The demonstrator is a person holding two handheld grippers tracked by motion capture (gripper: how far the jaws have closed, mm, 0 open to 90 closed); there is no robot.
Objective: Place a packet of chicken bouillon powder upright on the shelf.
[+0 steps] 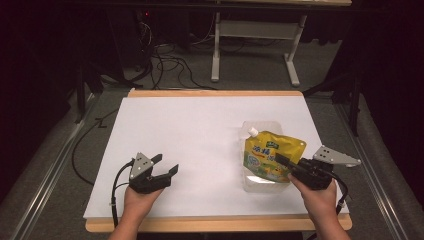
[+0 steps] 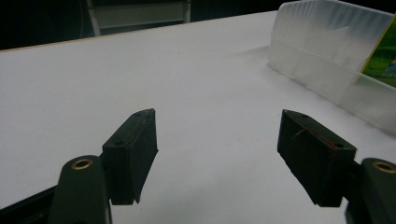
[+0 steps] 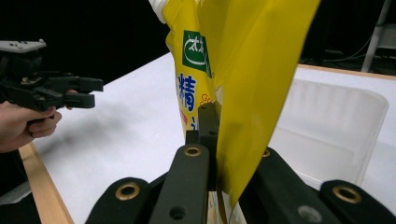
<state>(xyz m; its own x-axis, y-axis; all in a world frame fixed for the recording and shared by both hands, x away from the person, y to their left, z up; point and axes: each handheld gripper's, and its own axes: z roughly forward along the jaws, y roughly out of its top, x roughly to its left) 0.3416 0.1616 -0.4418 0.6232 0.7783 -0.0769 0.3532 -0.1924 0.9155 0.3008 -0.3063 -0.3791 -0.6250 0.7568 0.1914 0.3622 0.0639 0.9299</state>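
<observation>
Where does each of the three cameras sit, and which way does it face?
High view: above the person's side, looking forward and down on the table; both forearms, the left gripper and right gripper show.
Left gripper view: rides the left gripper, looking across the table toward the clear tub; its open black fingers show.
Right gripper view: rides the right gripper, shut on the yellow pouch; the left hand shows beyond.
Shared: all views show the pouch and tub.
</observation>
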